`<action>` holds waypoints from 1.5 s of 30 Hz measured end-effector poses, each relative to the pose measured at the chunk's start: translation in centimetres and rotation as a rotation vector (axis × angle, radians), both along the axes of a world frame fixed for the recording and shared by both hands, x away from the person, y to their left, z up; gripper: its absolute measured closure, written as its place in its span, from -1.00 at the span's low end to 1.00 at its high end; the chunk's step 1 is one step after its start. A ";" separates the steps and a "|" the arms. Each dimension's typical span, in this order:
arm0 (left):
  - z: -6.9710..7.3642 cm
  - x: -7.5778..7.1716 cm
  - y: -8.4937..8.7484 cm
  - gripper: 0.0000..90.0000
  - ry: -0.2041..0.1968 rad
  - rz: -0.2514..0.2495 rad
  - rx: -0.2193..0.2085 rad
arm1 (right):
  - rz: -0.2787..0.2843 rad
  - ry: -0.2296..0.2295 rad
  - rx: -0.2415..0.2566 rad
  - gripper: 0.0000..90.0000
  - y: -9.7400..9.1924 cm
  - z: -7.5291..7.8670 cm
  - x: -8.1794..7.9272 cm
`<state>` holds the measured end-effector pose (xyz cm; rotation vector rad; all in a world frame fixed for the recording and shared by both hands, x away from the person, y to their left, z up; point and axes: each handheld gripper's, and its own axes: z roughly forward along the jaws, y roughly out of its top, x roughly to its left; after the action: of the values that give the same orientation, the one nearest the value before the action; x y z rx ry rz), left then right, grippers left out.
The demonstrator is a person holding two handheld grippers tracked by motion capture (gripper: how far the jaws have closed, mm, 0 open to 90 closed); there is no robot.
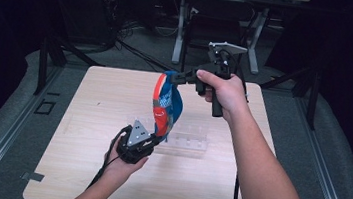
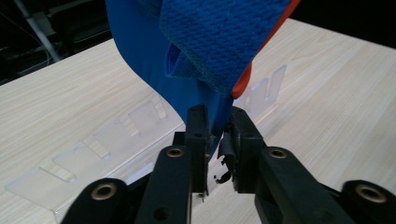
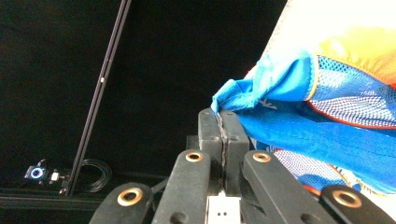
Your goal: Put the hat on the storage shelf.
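Note:
A blue, orange and white fabric item with mesh panels hangs stretched above the table between both grippers. My right gripper is held high and is shut on its top edge; in the right gripper view the jaws pinch a bunched blue fold at my right gripper. My left gripper is lower, near the table, shut on the bottom edge. The left gripper view has blue cloth running down between the jaws of my left gripper, with a blue webbing strap above.
A clear acrylic rack with upright dividers lies on the light wooden table, just behind and right of my left gripper; it also appears as the clear rack. Table legs and cables stand on the dark floor beyond.

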<state>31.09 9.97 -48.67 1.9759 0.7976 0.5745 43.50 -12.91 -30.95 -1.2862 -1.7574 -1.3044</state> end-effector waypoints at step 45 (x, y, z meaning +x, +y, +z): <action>-3.0 0.8 -0.3 0.95 0.078 0.055 -0.028 | -0.059 0.035 -0.081 1.00 -2.0 -3.6 0.1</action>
<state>31.85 9.71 -51.64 1.9653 0.9060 0.5183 43.57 -14.96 -34.52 -1.4071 -1.7767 -1.2455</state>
